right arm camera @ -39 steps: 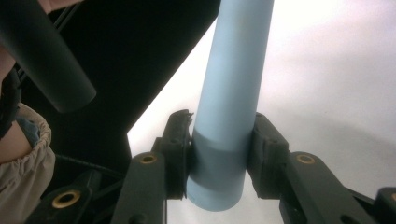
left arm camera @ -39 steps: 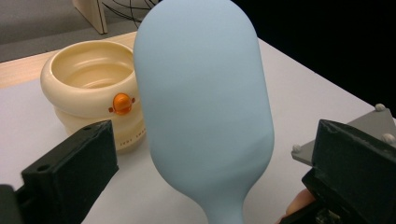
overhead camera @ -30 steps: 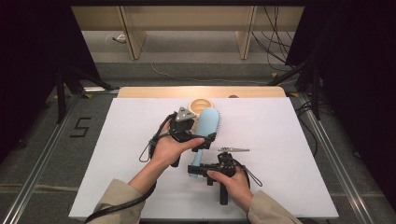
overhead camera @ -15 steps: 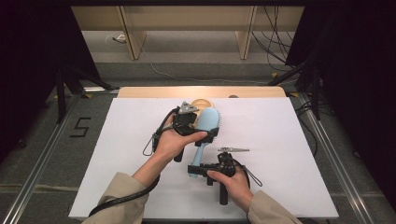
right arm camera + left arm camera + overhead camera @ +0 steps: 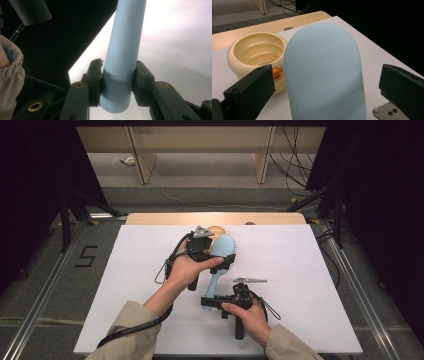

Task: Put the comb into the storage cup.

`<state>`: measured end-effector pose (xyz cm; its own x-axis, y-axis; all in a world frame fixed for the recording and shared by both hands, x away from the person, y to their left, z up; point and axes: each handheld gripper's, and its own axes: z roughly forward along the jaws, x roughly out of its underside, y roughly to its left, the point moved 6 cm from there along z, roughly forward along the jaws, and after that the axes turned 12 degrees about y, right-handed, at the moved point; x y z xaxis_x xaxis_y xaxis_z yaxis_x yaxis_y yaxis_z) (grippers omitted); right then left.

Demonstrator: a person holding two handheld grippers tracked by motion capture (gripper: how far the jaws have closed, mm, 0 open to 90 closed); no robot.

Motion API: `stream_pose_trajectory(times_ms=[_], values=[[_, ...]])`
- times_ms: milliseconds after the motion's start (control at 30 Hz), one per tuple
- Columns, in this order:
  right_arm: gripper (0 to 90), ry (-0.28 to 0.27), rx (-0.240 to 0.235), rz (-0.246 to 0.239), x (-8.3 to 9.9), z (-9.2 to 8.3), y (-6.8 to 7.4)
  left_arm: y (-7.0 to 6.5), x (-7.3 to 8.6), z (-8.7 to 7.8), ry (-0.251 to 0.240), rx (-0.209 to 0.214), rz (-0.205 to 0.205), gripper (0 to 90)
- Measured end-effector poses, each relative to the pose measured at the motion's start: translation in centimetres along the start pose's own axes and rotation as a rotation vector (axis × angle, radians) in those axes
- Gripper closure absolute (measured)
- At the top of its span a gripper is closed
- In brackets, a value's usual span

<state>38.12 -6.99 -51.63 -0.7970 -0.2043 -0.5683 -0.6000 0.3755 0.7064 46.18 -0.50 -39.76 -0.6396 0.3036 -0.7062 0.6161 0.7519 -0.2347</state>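
Light-blue hairbrush [image 5: 220,265] gripped by its handle end, above the white table [image 5: 310,270].

The right gripper [image 5: 117,82] clamps both jaws tight on the end of the brush handle. The left gripper [image 5: 324,100] stands wide open, its jaws either side of the brush head and clear of it. A cream bowl [image 5: 257,55] sits just behind the head. A metal hair clip [image 5: 249,280] lies beside the handle.

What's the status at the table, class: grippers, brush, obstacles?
Right gripper shut on hairbrush handle. Left gripper open around brush head. Bowl close behind.
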Motion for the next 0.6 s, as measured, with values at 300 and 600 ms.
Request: stream_pose_trajectory(times_ms=[300,600], values=[[63.9,0.0,-0.001,0.0,0.0,0.0,0.0,0.1,-0.5,0.6,0.013,-0.003,-0.007,0.0],[63.9,-0.001,-0.001,-0.001,0.0,0.0,0.1,0.2,-1.3,1.2,0.024,-0.002,-0.015,0.0]])
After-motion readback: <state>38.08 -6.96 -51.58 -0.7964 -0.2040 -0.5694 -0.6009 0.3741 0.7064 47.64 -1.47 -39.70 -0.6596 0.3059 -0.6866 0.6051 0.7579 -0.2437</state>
